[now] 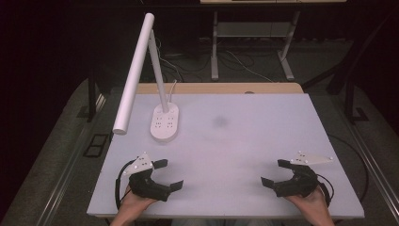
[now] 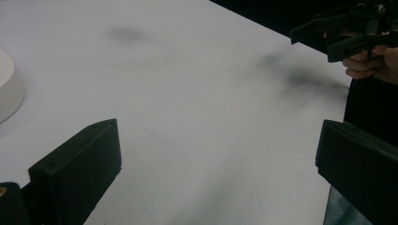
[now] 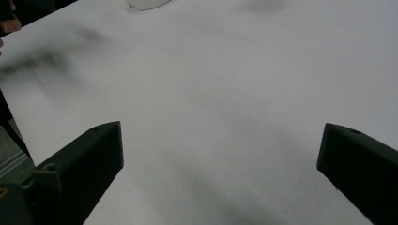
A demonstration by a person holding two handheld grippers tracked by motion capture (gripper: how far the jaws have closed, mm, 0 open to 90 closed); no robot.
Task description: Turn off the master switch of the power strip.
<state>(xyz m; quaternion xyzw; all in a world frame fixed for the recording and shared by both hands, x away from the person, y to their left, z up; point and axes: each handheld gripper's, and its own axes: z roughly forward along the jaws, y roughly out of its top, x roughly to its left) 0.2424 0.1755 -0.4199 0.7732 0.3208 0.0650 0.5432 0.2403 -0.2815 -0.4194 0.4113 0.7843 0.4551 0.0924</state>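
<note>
Well short of the white lamp (image 1: 164, 121) on the desk (image 1: 244, 141), the nearer left claw (image 1: 170, 175) and the right claw (image 1: 274, 173) gape wide, both empty.

Black claws (image 1: 171, 174), white lamp (image 1: 164, 121), white table (image 1: 244, 141)

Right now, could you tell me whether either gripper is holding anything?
Nothing is held: the left gripper and right gripper both stand open over the bare table.

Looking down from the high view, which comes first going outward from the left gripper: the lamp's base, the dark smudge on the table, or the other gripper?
From the left gripper:
1. Lamp base, just beyond it, far-left.
2. Dark smudge, mid-table, farther back.
3. Right gripper, across the near edge.
</note>
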